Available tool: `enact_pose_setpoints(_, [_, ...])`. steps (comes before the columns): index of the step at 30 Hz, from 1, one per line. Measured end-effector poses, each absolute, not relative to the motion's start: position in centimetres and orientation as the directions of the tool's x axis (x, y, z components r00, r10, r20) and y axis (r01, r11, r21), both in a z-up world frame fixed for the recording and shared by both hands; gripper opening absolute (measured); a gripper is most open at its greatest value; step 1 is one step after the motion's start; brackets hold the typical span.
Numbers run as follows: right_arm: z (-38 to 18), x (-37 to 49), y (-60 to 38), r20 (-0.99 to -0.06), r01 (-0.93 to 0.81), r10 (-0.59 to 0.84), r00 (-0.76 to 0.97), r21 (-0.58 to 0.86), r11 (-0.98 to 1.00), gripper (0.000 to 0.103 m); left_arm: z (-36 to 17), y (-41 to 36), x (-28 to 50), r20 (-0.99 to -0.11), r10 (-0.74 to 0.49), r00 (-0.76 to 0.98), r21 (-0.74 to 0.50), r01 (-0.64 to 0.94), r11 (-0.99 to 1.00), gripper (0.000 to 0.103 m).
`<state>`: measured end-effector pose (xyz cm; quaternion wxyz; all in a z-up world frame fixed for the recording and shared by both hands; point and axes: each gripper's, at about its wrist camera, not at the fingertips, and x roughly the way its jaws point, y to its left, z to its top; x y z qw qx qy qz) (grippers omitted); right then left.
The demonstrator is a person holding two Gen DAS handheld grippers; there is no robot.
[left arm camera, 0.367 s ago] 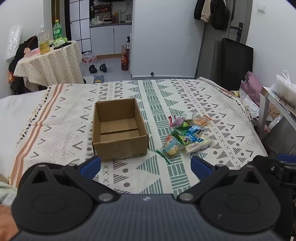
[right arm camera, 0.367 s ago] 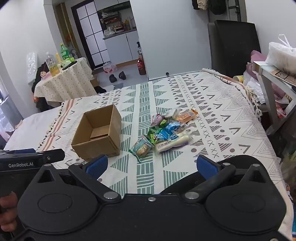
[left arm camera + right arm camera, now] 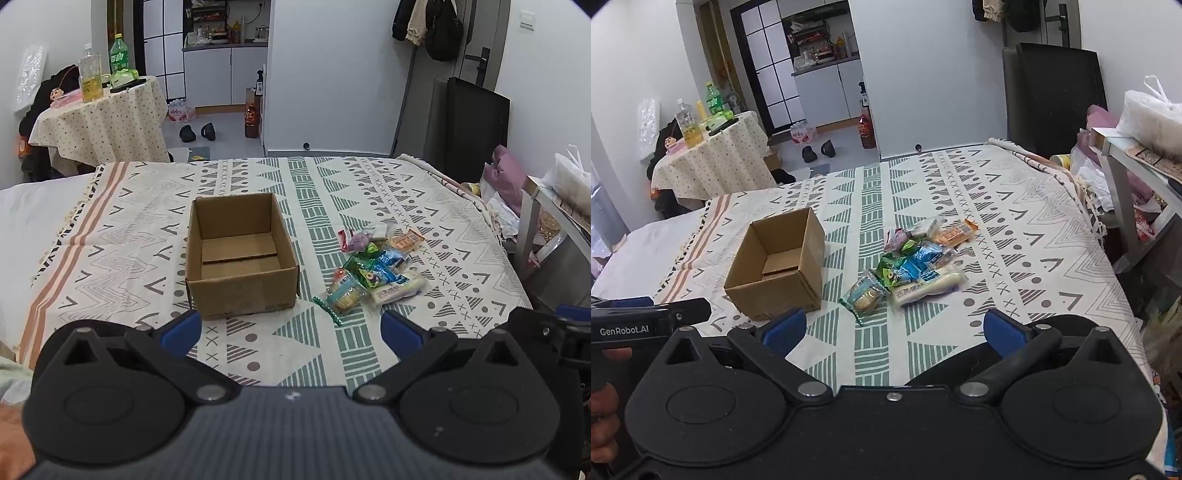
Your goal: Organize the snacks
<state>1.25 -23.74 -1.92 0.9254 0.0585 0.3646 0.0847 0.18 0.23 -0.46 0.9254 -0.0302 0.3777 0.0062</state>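
An open, empty cardboard box (image 3: 240, 258) (image 3: 779, 266) stands on the patterned bedspread (image 3: 369, 192) (image 3: 1015, 236). To its right lies a small heap of wrapped snacks (image 3: 376, 269) (image 3: 916, 262), among them a white roll pack (image 3: 929, 286), a biscuit pack (image 3: 864, 297) and an orange pack (image 3: 955, 232). My left gripper (image 3: 291, 328) hovers open over the cloth in front of the box, nothing between its blue pads. My right gripper (image 3: 892, 328) is open too, short of the snacks. The left gripper's black body (image 3: 646, 317) shows at the right wrist view's left edge.
A round table (image 3: 99, 122) with bottles stands beyond the bed on the left. A black panel (image 3: 476, 114) leans on the far wall. A metal shelf (image 3: 1126, 177) with a white bag (image 3: 1152, 118) stands at the bed's right side. A hand (image 3: 604, 406) holds the left gripper's handle.
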Motion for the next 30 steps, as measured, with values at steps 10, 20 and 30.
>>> enact_pose_setpoints(10, [-1.7, 0.9, -23.7, -0.664, -0.100, 0.178, 0.726, 0.153, 0.983, 0.103, 0.0, 0.3, 0.1, -0.696, -0.017, 0.718, -0.056, -0.030, 0.998, 0.103])
enact_pose_setpoints(20, [-1.5, 0.9, -23.9, -0.667, -0.102, 0.175, 0.724, 0.147, 0.984, 0.103, 0.4, 0.4, -0.2, -0.691, -0.025, 0.723, -0.069, -0.032, 0.997, 0.103])
enact_pose_setpoints(30, [-1.4, 0.7, -23.7, -0.664, -0.105, 0.171, 0.728, 0.138, 0.985, 0.103, 0.7, 0.3, -0.4, -0.690, -0.026, 0.724, -0.075, -0.035, 0.997, 0.103])
